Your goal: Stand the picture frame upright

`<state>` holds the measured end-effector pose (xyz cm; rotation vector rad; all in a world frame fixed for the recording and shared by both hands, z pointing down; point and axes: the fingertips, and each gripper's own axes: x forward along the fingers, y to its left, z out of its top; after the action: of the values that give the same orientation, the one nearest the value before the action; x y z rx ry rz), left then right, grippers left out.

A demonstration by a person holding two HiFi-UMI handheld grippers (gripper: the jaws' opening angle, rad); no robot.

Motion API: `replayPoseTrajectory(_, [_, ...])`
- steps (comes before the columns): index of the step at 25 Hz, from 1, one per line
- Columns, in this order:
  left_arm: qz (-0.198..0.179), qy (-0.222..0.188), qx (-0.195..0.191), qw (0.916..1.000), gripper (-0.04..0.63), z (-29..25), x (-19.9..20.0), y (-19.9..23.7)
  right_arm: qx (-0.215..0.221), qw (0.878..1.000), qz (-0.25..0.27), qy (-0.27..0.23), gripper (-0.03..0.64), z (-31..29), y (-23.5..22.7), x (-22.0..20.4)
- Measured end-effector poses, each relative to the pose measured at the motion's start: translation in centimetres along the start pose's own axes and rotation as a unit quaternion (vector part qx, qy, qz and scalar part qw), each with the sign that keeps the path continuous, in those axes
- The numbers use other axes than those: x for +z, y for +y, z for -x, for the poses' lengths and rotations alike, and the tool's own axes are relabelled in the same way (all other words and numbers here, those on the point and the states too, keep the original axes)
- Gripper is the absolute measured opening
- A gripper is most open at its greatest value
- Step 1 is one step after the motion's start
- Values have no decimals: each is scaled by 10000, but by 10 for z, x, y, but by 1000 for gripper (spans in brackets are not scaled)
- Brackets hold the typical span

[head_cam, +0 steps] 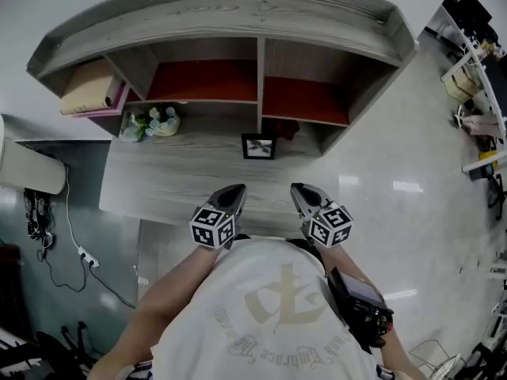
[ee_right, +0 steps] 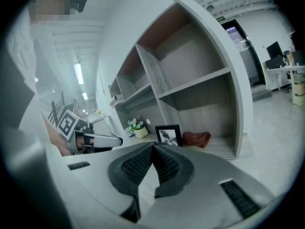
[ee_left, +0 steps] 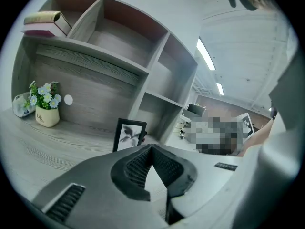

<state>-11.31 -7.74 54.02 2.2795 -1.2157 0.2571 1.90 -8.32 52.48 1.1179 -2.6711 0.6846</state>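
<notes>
The picture frame (head_cam: 259, 146) stood upright at the far side of the bench (head_cam: 158, 182), by the shelf (head_cam: 238, 10) divider. Nearer, the left gripper (head_cam: 236, 190) and right gripper (head_cam: 299, 188) hovered well apart from it, fingers pressed together, empty.

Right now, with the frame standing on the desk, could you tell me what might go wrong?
The frame stands free on the desk, so a bump could tip it.
The red cloth beside it might crowd its hidden support.
The left gripper and right gripper, shut and empty, sit near; a swing toward it could knock it over.
</notes>
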Motion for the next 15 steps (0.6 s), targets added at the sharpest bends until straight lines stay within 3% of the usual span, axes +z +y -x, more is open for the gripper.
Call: replayPoseTrajectory(15, [-111,10,-214,9997,9,7,2,4,-105,9999,48,-44,3,2,14,-2])
